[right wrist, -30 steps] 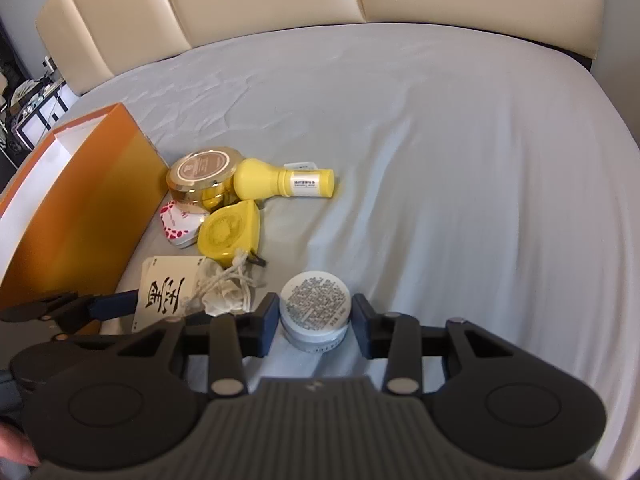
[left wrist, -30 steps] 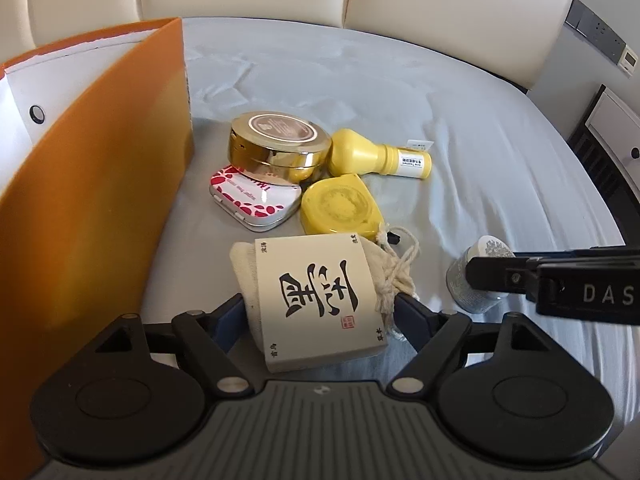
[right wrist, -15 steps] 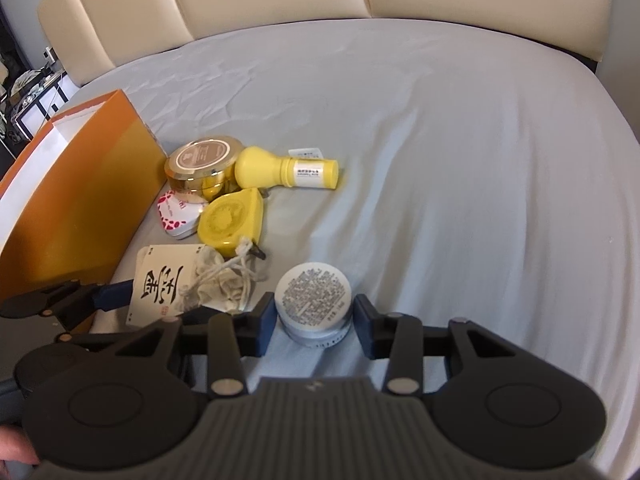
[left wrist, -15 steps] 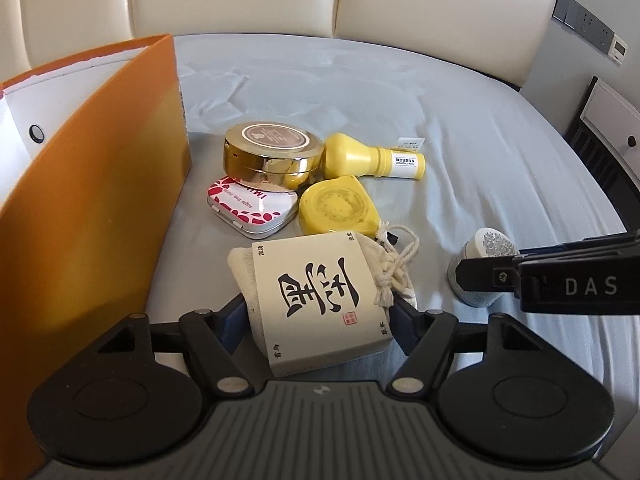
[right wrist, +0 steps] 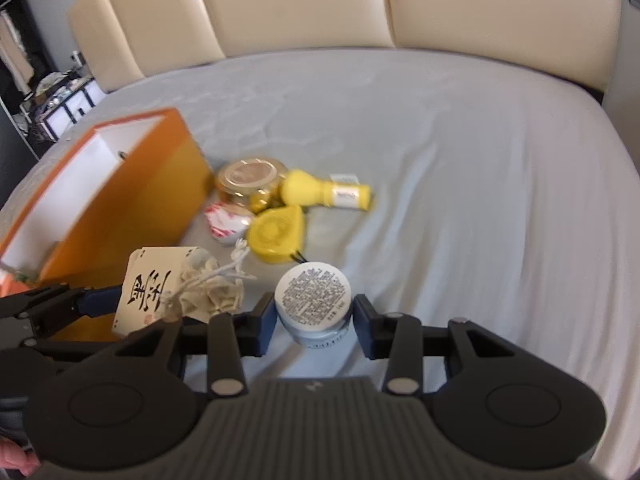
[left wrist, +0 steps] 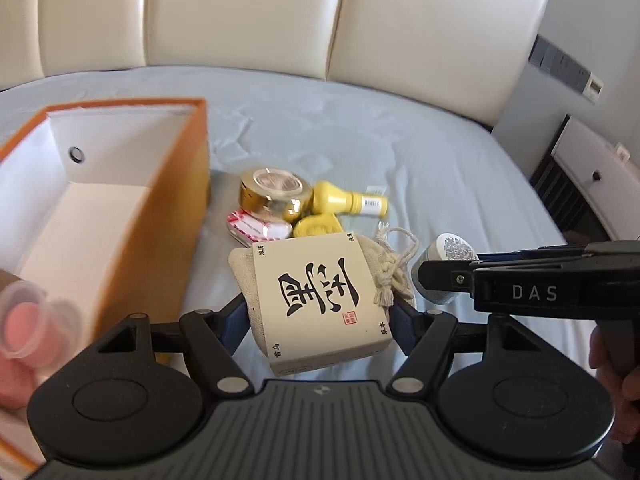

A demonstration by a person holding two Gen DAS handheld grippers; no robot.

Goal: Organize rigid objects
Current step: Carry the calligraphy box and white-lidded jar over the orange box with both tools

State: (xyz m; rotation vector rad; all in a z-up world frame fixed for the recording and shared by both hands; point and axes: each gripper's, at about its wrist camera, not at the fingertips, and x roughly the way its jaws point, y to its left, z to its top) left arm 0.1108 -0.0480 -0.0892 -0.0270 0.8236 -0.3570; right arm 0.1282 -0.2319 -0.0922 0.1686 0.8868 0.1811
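At the far left an open orange box (left wrist: 160, 216) with a white inside sits on the grey-sheeted bed (left wrist: 460, 168), its long wall running alongside the cluster of small things. Just right of it, the left hand-held gripper (left wrist: 320, 316) pinches a cream calligraphy box (left wrist: 320, 296) that rests on a cloth drawstring pouch (left wrist: 384, 264), a blue pad pressed to each side, the load raised above the sheet. Beyond it lie a round gold tin (left wrist: 272, 192) leaning on a red-and-white tin (left wrist: 256, 228), with a flat yellow case (left wrist: 316, 224) beside them and a yellow bottle (left wrist: 348, 202) on its side, all touching or nearly so. Further right, the right hand-held gripper (right wrist: 314, 320) is closed on a small round jar (right wrist: 314, 296) with a printed white lid, a pad against each flank. From these views I cannot tell whether the jar rests on the bed or hangs just above it. A cream padded headboard (right wrist: 360, 4) backs the bed.
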